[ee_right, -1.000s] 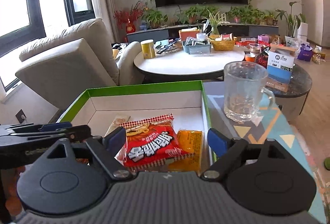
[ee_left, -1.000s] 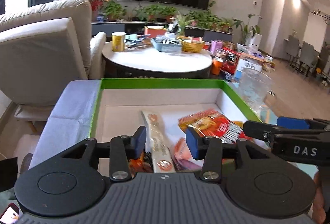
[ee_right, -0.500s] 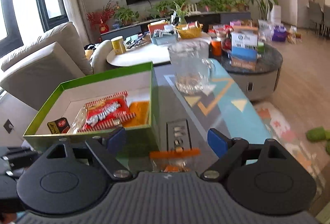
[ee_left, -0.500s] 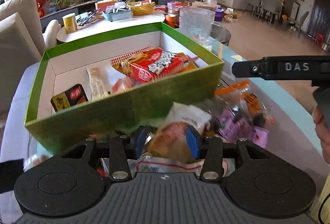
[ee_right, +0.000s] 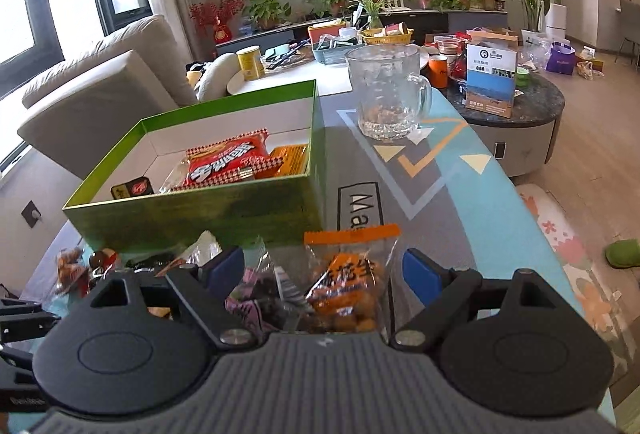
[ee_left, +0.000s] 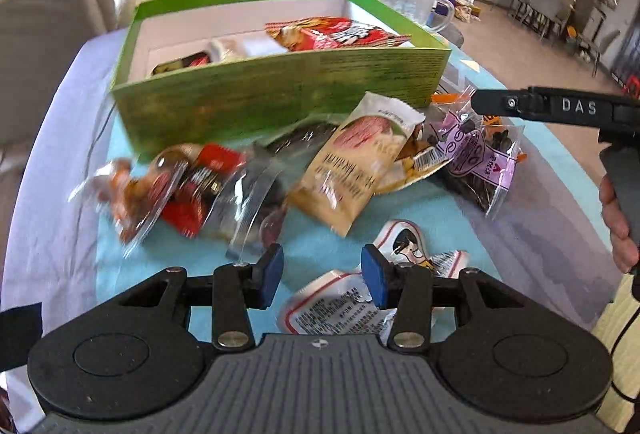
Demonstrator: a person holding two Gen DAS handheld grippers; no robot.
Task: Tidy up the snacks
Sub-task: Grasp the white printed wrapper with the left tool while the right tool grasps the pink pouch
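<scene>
the left gripper [ee_left: 322, 276] hangs with its jaws apart and empty above a white cartoon-face packet [ee_left: 408, 252] on the blue tablecloth [ee_left: 420, 210]. the right gripper [ee_right: 324, 272] is open too, an orange-topped snack bag [ee_right: 348, 274] lying below between its fingers, untouched. loose snacks lie just before the green box [ee_left: 280, 90], which holds a red packet [ee_right: 228, 162].

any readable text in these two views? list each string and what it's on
"DAS": on the arm of the right tool, seen from the left wrist.
"Ma", cut off: in a framed label on the table mat.
Chinese print on the red snack bag, beige packet, purple bag, orange bag, white wrapper and blue-and-white box: too small or blurred to read.
</scene>
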